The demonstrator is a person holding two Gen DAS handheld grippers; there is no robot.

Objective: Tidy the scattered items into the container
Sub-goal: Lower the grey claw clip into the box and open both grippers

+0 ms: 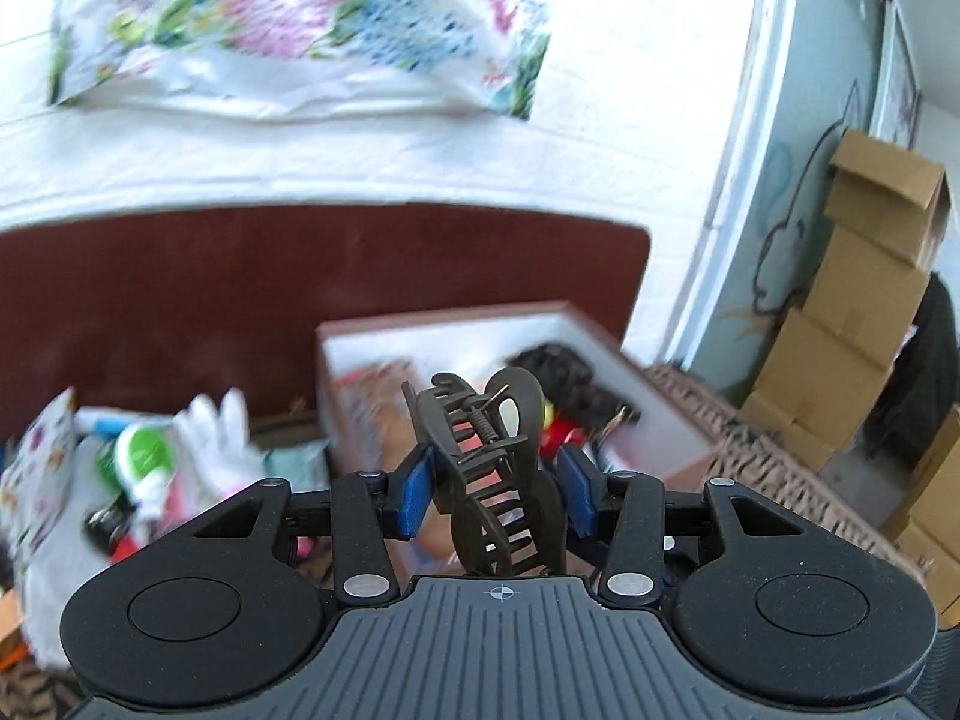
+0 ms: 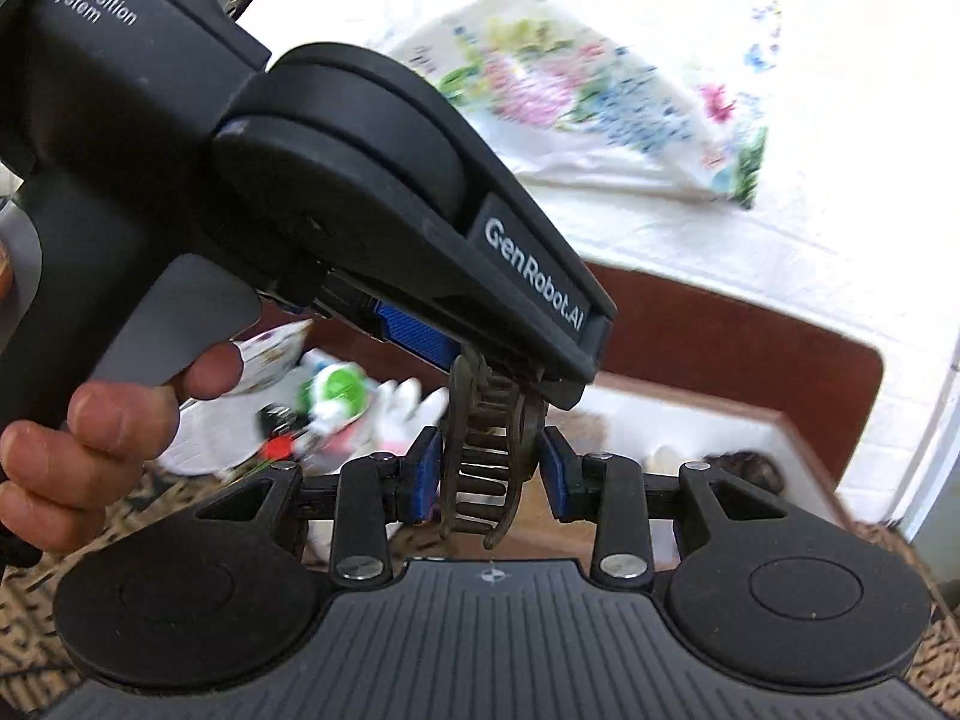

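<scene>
A dark brown hair claw clip (image 1: 492, 468) stands between the blue pads of my left gripper (image 1: 498, 480), which grips it above the open box (image 1: 654, 402) with white inside walls. In the right wrist view the same clip (image 2: 486, 456) hangs from the left gripper's fingers and sits between the pads of my right gripper (image 2: 489, 474), whose jaws stand a little apart around it without clearly touching. The box (image 2: 774, 438) lies to the right, holding a black fuzzy item (image 1: 570, 378) and a red item (image 1: 558, 432).
A pile of scattered items lies left of the box: a green-capped bottle (image 1: 144, 456), a white glove (image 1: 222, 438), a patterned pouch (image 1: 42, 480). A floral cloth (image 1: 300, 30) lies on the white bed. Cardboard boxes (image 1: 858, 312) stack at the right. The left gripper body (image 2: 240, 150) crosses the right view.
</scene>
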